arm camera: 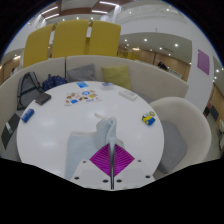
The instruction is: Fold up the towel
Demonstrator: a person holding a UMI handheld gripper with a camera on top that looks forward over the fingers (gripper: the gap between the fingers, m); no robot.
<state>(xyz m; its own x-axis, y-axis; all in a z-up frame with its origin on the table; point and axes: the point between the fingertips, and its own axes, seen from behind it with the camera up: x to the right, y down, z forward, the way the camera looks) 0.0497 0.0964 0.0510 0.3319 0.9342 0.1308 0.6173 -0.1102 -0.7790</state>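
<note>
Gripper [112, 168] at bottom centre of frame, magenta pads [110, 158] nearly together, jaws narrow and apparently pinching a fold of white towel [106, 135]. Towel rising in a crumpled peak just above the fingertips, its cloth hard to separate from the white round table [60, 130] beneath, so the exact grip cannot be confirmed. Small blue and yellow object [149, 120] right of the towel on the tabletop. Scattered colourful items [82, 96] toward upper left of the table. White chair [185, 135] at right edge. Yellow partition panels [70, 42] across upper left background.
</note>
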